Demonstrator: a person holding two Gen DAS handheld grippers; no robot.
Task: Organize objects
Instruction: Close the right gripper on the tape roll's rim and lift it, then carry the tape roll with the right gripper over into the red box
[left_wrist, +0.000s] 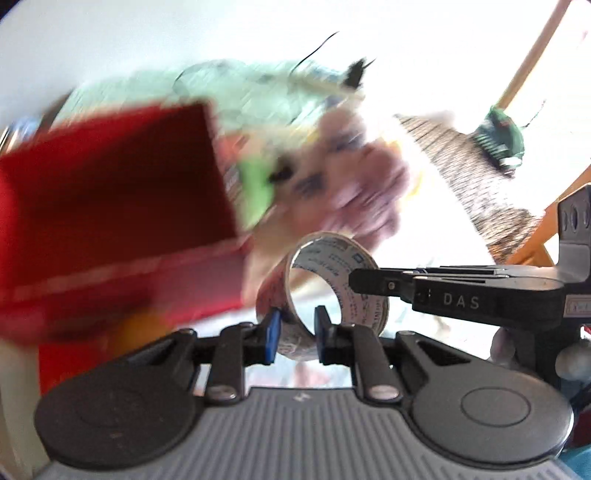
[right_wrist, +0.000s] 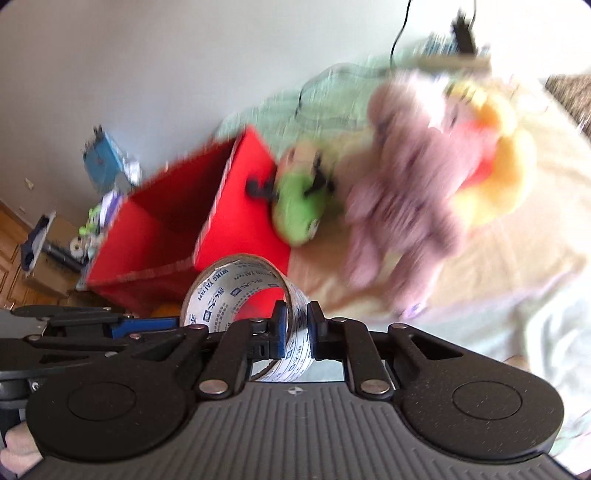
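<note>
both tools pinch one tape roll (right_wrist: 243, 295): left tool (left_wrist: 295, 334), right tool (right_wrist: 295, 328). handover step; next, one releases, then red box (right_wrist: 177, 221).

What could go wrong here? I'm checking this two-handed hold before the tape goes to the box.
1. Both the left gripper and the right gripper pinch only the thin wall of the tape roll; pulling apart could twist it loose.
2. Both views are motion-blurred, so a fast swing might drop it short of the red box.
3. It could then land among the plush toys.
</note>
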